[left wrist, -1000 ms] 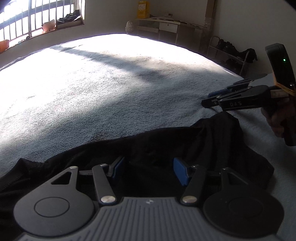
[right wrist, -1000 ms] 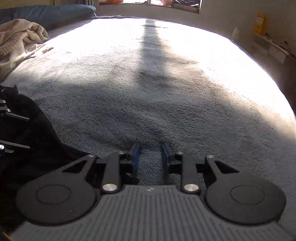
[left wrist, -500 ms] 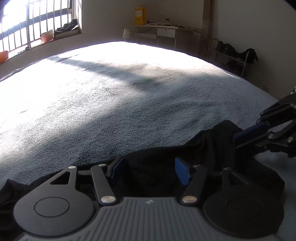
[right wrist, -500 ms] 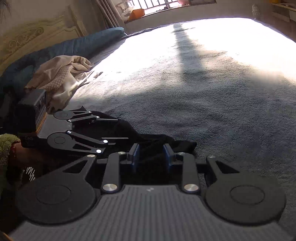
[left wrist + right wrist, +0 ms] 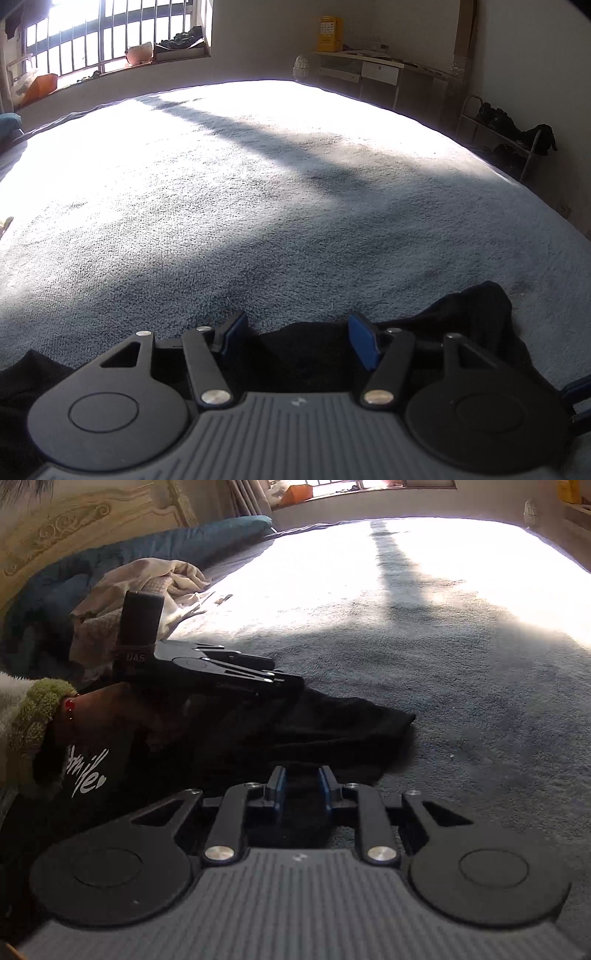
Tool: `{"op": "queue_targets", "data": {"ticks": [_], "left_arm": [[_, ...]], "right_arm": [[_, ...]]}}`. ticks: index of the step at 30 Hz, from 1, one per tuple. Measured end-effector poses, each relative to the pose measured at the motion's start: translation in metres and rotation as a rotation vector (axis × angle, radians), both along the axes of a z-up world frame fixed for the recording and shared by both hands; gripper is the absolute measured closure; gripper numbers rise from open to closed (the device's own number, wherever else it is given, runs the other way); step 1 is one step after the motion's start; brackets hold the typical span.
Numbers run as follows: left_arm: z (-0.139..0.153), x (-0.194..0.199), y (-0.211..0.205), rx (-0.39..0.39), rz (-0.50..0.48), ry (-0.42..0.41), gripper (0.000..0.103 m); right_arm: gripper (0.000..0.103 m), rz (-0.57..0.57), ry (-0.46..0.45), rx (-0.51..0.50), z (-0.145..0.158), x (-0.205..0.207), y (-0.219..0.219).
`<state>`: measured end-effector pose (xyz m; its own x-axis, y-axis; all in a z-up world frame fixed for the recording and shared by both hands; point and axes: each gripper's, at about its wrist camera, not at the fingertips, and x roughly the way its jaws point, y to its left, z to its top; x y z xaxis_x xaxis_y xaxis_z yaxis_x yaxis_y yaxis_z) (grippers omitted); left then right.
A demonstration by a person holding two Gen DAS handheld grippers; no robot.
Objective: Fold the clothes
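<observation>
A black garment [image 5: 295,731] lies rumpled on the grey bed [image 5: 295,206] at its near edge, with white lettering showing on the part nearest the person; one lobe of it bulges up toward the right in the left wrist view. The left gripper [image 5: 295,334] sits low over the cloth's far edge, its jaws spread wide with nothing between them. The right gripper [image 5: 300,786] hovers over the garment's right end, jaws part-way apart with dark cloth beneath them; I cannot tell whether any fabric sits between the pads. The hand [image 5: 122,709] on the left tool rests on the cloth. A pale heap of clothes [image 5: 147,587] lies by the blue pillow [image 5: 147,550], well apart. This looks like the stage of taking hold of an edge, either to spread the garment flat or to carry a fold over; the crumpled outline fits both. Any grasp calls for both jaws to close on matching points of one edge, catching a single layer.
</observation>
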<state>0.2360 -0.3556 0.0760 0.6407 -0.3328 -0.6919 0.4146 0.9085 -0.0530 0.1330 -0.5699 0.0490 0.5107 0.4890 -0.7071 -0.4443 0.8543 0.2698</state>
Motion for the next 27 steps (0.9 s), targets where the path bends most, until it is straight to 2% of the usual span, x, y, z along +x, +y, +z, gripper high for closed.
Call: {"op": "queue_targets", "data": {"ticks": [2,3,4,6,10,13,19,21,25,27], "left_arm": [[0.008,-0.005,0.005,-0.001,0.001,-0.005,0.041],[0.014,-0.009,0.009,-0.005,0.000,-0.010,0.041],[0.019,-0.013,0.014,-0.010,-0.003,-0.016,0.040],[0.030,-0.023,0.022,-0.009,-0.010,-0.030,0.037],[0.056,-0.052,0.041,-0.037,-0.041,-0.022,0.035],[0.063,-0.078,0.037,-0.052,-0.121,-0.014,0.034],[0.074,-0.132,0.026,-0.080,-0.292,0.000,0.034],[0.078,-0.149,0.022,-0.089,-0.349,0.005,0.030],[0.085,-0.185,0.015,-0.107,-0.462,0.015,0.027],[0.079,-0.190,-0.004,-0.093,-0.477,0.005,0.027]], "right_arm": [[0.085,-0.007,0.075,-0.123,-0.016,-0.007,0.009],[0.085,-0.050,0.084,-0.117,-0.019,-0.010,0.003],[0.085,-0.130,0.103,-0.065,-0.017,-0.012,-0.008],[0.083,-0.292,0.145,-0.045,-0.009,-0.015,-0.022],[0.082,-0.479,0.211,0.051,0.005,-0.031,-0.044],[0.082,-0.560,0.200,0.096,0.024,-0.052,-0.047],[0.082,-0.703,0.167,0.124,0.064,-0.098,-0.033],[0.079,-0.750,0.145,0.162,0.076,-0.111,-0.030],[0.073,-0.797,0.142,0.231,0.080,-0.105,-0.029],[0.067,-0.787,0.154,0.262,0.076,-0.088,-0.029]]}}
